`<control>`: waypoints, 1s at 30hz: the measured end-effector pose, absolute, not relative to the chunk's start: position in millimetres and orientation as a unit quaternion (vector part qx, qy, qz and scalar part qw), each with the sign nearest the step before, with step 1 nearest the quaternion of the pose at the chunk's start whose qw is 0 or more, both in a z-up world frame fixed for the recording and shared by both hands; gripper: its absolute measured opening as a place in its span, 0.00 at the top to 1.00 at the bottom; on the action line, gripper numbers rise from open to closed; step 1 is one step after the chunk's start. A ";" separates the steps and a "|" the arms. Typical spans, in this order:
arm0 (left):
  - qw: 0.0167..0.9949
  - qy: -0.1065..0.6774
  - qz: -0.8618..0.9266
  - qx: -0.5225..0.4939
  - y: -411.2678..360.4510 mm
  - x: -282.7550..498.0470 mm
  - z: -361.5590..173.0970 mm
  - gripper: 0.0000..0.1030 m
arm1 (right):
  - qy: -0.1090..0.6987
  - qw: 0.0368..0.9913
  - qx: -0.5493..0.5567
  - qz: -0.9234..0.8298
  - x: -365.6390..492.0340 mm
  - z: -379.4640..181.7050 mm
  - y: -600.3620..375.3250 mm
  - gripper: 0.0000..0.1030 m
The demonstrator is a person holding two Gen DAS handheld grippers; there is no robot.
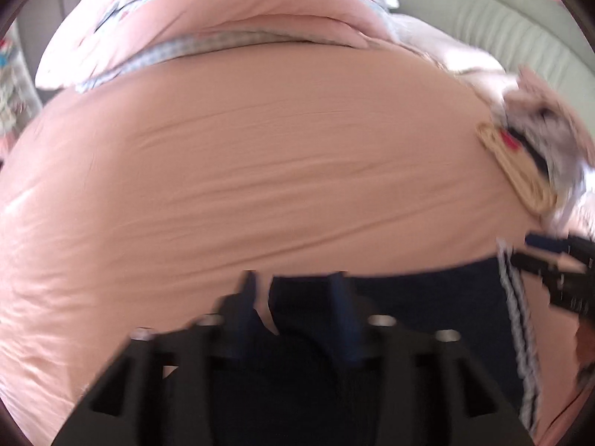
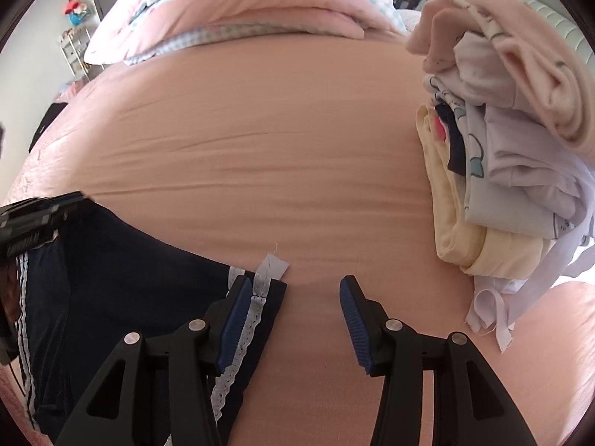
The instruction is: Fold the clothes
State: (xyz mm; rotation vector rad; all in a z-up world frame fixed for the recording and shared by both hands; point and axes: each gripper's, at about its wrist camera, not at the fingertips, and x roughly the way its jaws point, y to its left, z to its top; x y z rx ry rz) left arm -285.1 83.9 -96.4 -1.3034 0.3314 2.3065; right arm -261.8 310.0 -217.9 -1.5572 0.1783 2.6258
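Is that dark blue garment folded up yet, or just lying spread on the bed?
Spread out, not folded: the navy garment lies flat in one layer on the pink bedsheet, lace trim showing.

A home bedroom: a pink-sheeted bed (image 2: 260, 141), a rolled quilt (image 2: 260, 11), and a heap of small clothes (image 2: 502, 148).

Right gripper (image 2: 297, 308): black angular plastic arms, silver round screws, blue ribbed pads (image 2: 355, 319) lining the jaws.
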 end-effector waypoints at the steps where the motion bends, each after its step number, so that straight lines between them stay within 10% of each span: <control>1: 0.237 0.125 0.838 -0.476 79.2 -290.5 -99.7 0.58 | 0.059 0.044 -0.514 0.855 -263.0 -221.7 309.3 0.51; 17: 0.193 0.043 0.857 -0.475 4.4 -203.1 -35.5 0.57 | 0.017 0.015 -0.478 0.878 -213.6 -170.8 266.0 0.49; 30: 0.073 -0.002 0.823 -0.563 -62.6 -89.0 -95.8 0.57 | -0.017 -0.040 -0.544 0.838 -87.5 -199.8 180.2 0.49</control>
